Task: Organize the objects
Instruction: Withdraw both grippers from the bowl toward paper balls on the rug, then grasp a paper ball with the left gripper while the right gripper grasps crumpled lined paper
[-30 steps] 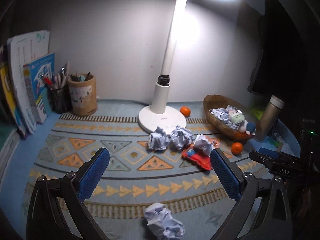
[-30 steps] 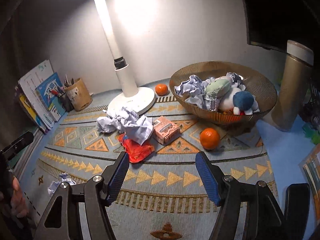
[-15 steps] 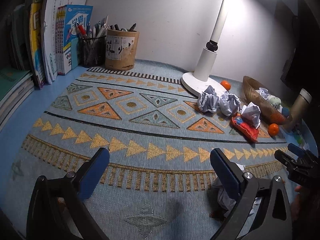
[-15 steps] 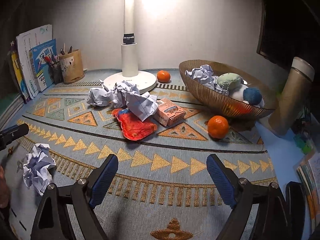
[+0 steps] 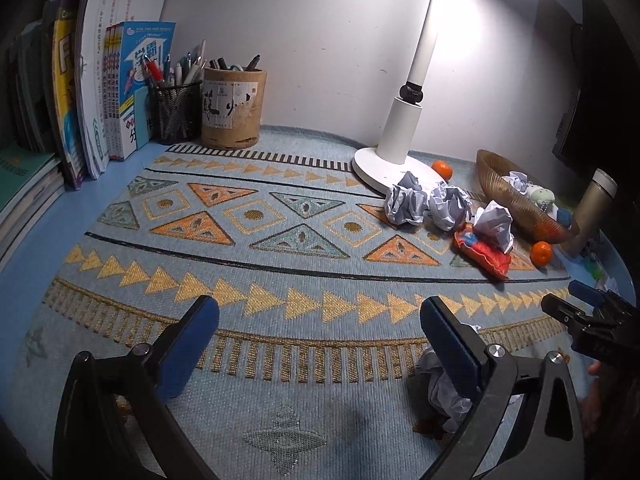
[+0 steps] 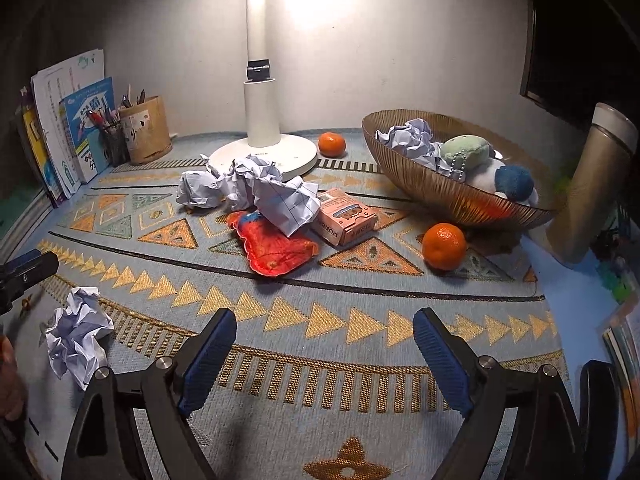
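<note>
- left claw is spread wide with nothing in it, low over the patterned mat on the counter; right claw is just as wide apart and empty too
- the loose paper ball sits near the mat's front edge, right beside the left claw's right finger, half hidden behind it in the left view
- my guess is that ball is the next pick for the left claw: slide right so it sits between both pads, come down, then close gently since it squashes easy
- drop spot is probably the wicker bowl, which already has a paper ball and plush toys in it
- in the way: a heap of paper balls on a red packet, a pink box, two tangerines, plus the lamp base, so carry high over that lot
- flask stands just beside the bowl, easy to knock
</note>
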{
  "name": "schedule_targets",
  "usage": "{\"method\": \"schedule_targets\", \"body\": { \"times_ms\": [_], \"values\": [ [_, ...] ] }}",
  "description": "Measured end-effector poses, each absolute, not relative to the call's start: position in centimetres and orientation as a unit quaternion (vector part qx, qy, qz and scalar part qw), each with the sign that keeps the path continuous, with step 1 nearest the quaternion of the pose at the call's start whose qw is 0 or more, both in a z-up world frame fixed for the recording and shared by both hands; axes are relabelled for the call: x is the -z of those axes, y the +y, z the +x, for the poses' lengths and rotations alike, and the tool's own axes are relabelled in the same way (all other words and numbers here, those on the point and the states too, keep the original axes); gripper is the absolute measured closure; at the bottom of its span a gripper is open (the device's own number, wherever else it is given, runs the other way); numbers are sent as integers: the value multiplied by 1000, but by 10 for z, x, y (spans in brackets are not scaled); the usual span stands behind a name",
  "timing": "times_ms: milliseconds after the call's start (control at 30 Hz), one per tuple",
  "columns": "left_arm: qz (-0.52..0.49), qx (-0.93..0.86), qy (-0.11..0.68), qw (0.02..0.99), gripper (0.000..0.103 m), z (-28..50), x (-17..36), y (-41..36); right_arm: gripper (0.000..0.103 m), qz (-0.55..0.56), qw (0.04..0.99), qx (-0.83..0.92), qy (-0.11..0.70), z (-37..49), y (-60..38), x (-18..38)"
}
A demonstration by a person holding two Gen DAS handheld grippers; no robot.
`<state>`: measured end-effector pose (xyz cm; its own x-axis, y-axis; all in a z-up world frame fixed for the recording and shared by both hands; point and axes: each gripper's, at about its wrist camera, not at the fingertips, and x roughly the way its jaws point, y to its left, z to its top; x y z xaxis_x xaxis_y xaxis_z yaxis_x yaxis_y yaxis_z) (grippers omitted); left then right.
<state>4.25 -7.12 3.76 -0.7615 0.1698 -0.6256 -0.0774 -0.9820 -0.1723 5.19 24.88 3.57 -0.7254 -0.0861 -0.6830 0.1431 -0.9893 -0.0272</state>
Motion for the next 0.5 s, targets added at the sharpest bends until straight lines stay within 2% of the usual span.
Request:
{"method": "schedule_targets", "body": {
  "times_ms": [100,300,500],
  "values": [
    [-337,-935,-54,97,2,47,-41,-63,14,380,81,921,18,47,254,-35],
    [-358,-906,-40,221,2,64,-45,-41,14,404,143,902,-53,13,261,-54],
    [-393,-888,10,240,2,61,-34,-5,14,443,142,881,-82,-42,243,-48]
  ]
}}
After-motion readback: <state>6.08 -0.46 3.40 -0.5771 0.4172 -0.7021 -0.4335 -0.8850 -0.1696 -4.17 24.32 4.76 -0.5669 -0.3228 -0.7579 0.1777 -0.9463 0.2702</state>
